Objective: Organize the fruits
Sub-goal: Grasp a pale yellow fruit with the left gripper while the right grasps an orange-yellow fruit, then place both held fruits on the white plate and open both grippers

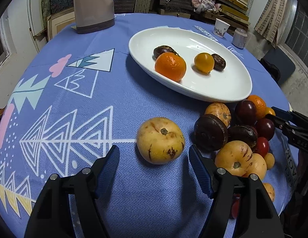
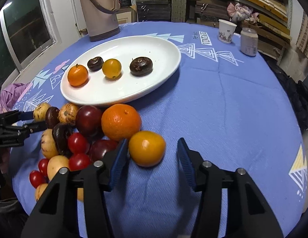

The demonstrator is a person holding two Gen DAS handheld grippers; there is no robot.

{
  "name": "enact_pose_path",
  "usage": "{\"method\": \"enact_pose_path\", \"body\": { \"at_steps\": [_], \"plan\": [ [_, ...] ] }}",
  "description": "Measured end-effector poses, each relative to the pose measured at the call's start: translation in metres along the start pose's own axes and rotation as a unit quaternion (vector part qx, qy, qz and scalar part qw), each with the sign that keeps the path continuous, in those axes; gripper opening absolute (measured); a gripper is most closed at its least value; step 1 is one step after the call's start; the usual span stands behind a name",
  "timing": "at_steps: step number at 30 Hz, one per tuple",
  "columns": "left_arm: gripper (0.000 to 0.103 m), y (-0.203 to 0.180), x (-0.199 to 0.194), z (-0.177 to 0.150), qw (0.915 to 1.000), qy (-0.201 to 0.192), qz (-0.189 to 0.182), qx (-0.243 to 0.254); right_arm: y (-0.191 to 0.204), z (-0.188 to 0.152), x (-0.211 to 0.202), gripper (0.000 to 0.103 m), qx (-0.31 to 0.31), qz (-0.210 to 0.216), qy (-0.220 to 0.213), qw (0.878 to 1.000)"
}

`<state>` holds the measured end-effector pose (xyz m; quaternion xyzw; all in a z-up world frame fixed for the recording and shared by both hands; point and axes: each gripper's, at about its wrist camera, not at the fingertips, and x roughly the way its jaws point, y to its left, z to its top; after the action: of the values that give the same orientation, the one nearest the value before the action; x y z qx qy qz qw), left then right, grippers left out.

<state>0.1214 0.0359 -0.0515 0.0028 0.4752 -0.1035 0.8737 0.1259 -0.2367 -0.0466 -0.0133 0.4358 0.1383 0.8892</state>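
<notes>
Blue tablecloth point(image 1: 74, 119): left gripper point(image 1: 154, 154) and right gripper point(image 2: 152, 152) spread wide; plate point(image 2: 154, 83) holds 4 fruits

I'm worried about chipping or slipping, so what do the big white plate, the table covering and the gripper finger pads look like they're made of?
White plate: likely glazed ceramic; glossy, with bright light reflections.
Table covering: woven cloth, matte; herringbone weave and creases show, with printed triangles.
Pads on the left gripper fingers: blue, ribbed, probably rubber or soft plastic; the same on the right gripper.
</notes>
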Motion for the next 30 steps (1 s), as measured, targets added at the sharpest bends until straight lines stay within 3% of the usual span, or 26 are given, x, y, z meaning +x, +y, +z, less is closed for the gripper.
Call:
{"method": "enact_pose_path", "body": {
  "at_steps": [3, 8, 15, 20, 22, 30],
  "plan": [
    [0.072, 0.000, 0.001, 0.001, 1.0000, -0.004, 0.000, 0.003, 0.001, 0.003, 0.002, 0.039, -0.002, 0.007, 0.003, 1.000],
    [0.062, -0.001, 0.005, 0.006, 0.9998, -0.011, 0.002, 0.014, -0.009, 0.000, 0.001, 0.039, 0.019, 0.029, 0.007, 0.999],
    [0.055, -0.003, 0.008, 0.006, 0.9987, -0.027, 0.017, 0.039, -0.009, -0.007, -0.001, 0.040, 0.000, -0.012, 0.019, 1.000],
    [0.054, -0.003, 0.009, 0.006, 0.9988, -0.030, 0.012, 0.038, -0.010, -0.007, 0.008, 0.038, 0.009, -0.011, 0.020, 1.000],
    [0.045, 0.000, 0.008, 0.007, 0.9988, -0.034, 0.011, 0.033, -0.012, -0.008, 0.006, 0.038, 0.017, -0.002, 0.016, 1.000],
    [0.045, 0.001, 0.001, 0.007, 0.9993, -0.029, 0.000, 0.024, -0.019, -0.013, -0.014, 0.038, 0.031, 0.007, -0.003, 1.000]
  ]
}}
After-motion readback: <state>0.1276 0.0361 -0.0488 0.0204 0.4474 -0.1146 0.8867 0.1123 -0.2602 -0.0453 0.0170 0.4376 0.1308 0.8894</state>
